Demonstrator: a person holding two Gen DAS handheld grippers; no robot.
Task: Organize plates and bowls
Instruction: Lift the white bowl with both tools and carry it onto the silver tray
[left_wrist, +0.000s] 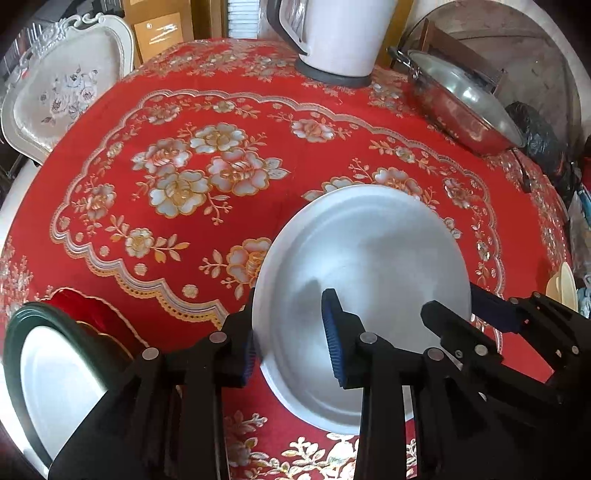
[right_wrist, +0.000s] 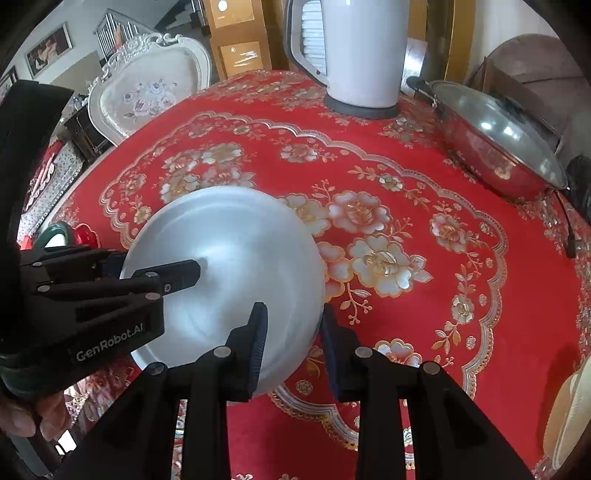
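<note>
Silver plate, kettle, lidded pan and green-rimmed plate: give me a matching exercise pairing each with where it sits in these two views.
Things:
1. silver plate
2. white kettle
3. lidded steel pan
4. green-rimmed plate

Places:
A. far edge of the red tablecloth, middle
B. near left edge of the table
C. between the fingers of both grippers, left gripper and right gripper, one on each side of its rim
D. far right side of the table

Pairs: 1-C, 2-A, 3-D, 4-B
</note>
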